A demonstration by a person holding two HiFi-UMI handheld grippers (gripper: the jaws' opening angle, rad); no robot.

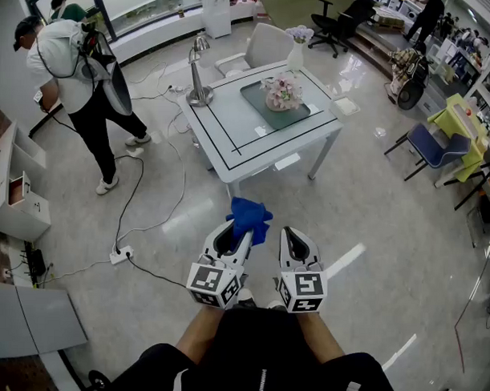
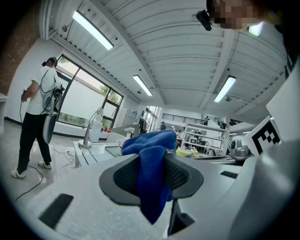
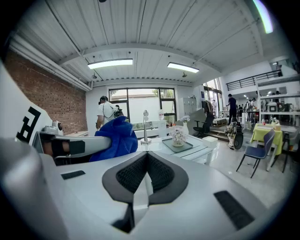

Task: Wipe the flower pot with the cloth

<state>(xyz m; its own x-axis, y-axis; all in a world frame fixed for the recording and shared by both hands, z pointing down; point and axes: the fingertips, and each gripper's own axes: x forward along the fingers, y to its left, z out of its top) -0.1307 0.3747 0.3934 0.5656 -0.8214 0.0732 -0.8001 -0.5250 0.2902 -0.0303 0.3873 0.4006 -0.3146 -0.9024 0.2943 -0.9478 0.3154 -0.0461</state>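
Observation:
A blue cloth [image 1: 248, 216] [image 2: 152, 159] is clamped in my left gripper [image 1: 239, 230] [image 2: 152, 174] and bunches up past its tips. My right gripper [image 1: 292, 234] [image 3: 146, 174] is beside it, jaws pressed together with nothing between them. Both are held low in front of the person's body, above the floor. The flower pot [image 1: 282, 93] [image 3: 177, 136], pale with pink and white flowers, stands on a green tray [image 1: 268, 111] on the white table [image 1: 231, 146] well ahead of both grippers. The right gripper view also shows the cloth [image 3: 115, 138] at its left.
The table also carries a silver lamp [image 1: 199, 75] and a white vase [image 1: 296, 53]. A person [image 1: 80, 81] stands at the left, with cables and a power strip [image 1: 121, 254] on the floor. Chairs [image 1: 431, 147] are at the right, and a white shelf [image 1: 16, 191] stands at the far left.

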